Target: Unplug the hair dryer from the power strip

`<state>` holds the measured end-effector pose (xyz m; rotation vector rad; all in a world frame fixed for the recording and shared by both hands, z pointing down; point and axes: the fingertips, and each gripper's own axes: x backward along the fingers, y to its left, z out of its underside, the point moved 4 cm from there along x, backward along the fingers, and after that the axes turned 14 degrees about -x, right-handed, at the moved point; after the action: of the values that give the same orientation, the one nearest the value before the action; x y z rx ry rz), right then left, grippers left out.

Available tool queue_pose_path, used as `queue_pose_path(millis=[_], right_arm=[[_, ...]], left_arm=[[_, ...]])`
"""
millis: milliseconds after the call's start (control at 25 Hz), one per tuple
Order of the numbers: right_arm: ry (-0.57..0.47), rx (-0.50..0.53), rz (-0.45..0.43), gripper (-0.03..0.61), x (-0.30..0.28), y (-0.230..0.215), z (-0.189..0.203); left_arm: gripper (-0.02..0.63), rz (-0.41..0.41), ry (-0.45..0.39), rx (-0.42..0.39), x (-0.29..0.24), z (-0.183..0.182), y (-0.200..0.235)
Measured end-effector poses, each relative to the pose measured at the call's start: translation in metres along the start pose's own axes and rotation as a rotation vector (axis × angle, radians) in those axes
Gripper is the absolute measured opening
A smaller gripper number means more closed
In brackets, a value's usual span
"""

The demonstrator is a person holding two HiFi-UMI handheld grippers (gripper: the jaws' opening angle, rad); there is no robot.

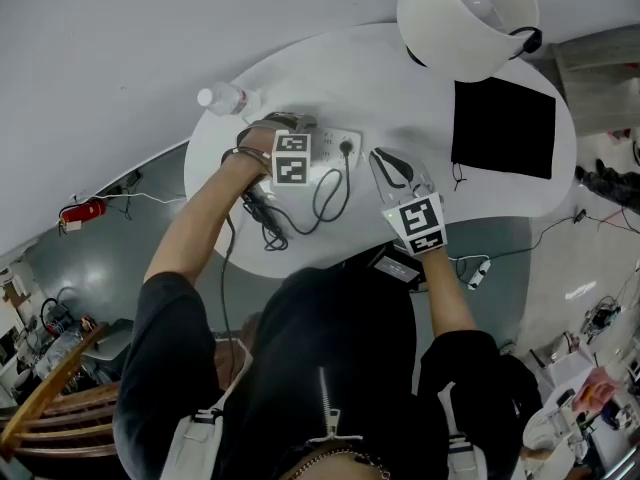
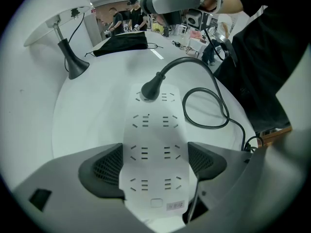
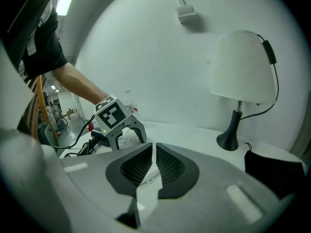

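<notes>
Two dark ribbed fingers of the left gripper are clamped against the long sides of a white power strip, one finger on each side, with the gripper pointing steeply down onto it. The strip lies flat on a white rounded tabletop. At the end of the strip farthest from these fingers, the hair dryer's black plug sits in a socket, not yet pulled out. Its black cord arches up from the plug and loops across the tabletop toward the person. A dark shape beside the left forearm, near the table's front edge, looks like the hair dryer, though it is partly hidden. The fingers of the right gripper are pressed together with nothing between them. This gripper hovers over the tabletop to the right of the strip, near it but not touching. Farther out stand a white-shaded lamp, a flat black pouch beside it, and a clear water bottle at the tabletop's far left edge.
</notes>
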<state>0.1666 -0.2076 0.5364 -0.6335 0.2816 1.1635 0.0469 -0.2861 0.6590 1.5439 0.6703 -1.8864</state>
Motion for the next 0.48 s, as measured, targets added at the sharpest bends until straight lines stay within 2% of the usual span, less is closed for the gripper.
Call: queue_pose_path(millis=[120,200,480], right_arm=[[0.028,0.067,-0.031,0.02,-0.003,0.001,0.004],[0.049,0.103,-0.049,0.049,-0.005,0.001,0.008],[0.135,0.267,-0.092,0.091,-0.017,0.002,0.03]], left_arm=[[0.419,0.002,0.0,-0.001,0.0,0.0,0.0],[0.419,0.001,-0.002,0.0,0.001,-0.001,0.0],[0.419,0.003,-0.001,0.002,0.001,-0.001,0.0]])
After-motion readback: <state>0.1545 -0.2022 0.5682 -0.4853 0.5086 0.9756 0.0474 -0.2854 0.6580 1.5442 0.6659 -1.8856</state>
